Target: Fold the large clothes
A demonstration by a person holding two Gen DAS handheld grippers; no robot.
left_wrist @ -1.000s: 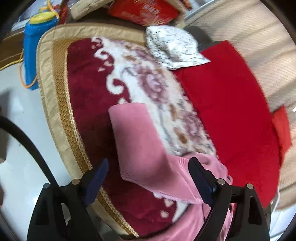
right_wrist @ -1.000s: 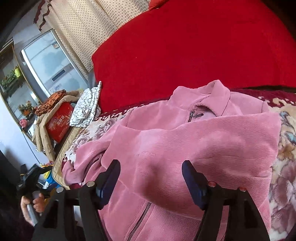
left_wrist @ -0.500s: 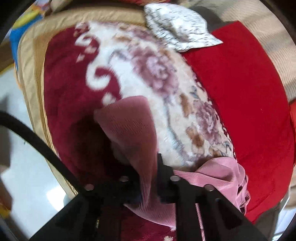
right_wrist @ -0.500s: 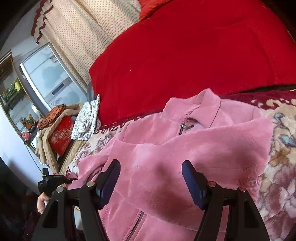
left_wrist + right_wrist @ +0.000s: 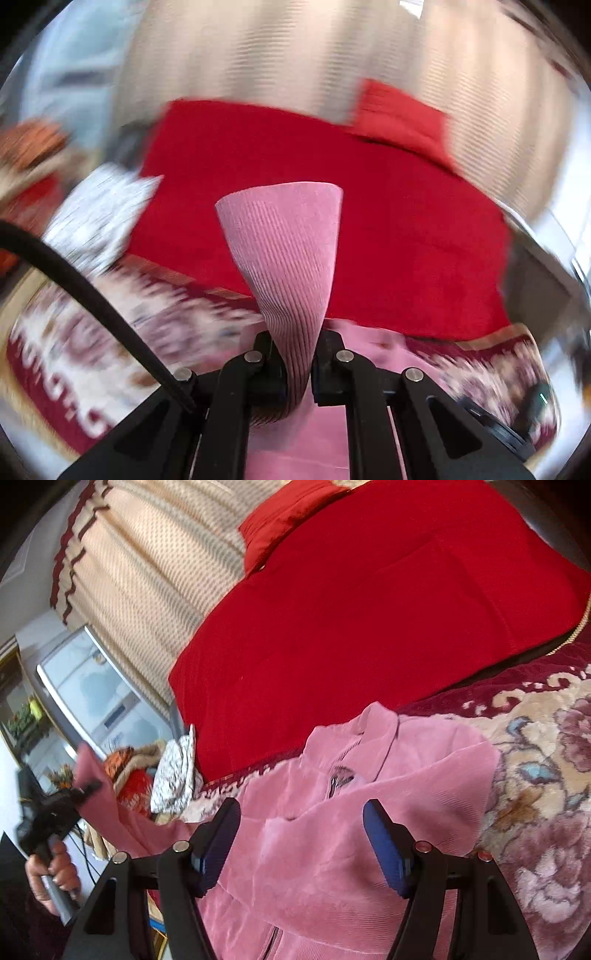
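Observation:
A pink corduroy jacket [image 5: 332, 834] lies front up on the bed, collar toward the red blanket. One sleeve [image 5: 288, 251] is raised off the bed, and my left gripper [image 5: 295, 354] is shut on it near the cuff, whose end fans out above the jaws. The right wrist view shows that left gripper [image 5: 88, 788] far left, held up in a person's hand [image 5: 51, 867], with the sleeve stretched from it to the jacket. My right gripper [image 5: 301, 806] hovers open over the jacket's chest with nothing between its blue pads [image 5: 384, 845].
A red blanket [image 5: 369, 609] covers the far side of the bed. The floral bedspread [image 5: 535, 775] lies under the jacket. A white patterned cloth [image 5: 175, 775] sits at the left, with a heap of clothes beyond. A curtain [image 5: 147, 572] hangs behind.
My left gripper closed on the sleeve's end and swung it up off the bedspread, rolling as it rose. The right gripper drifted slightly, still open over the jacket.

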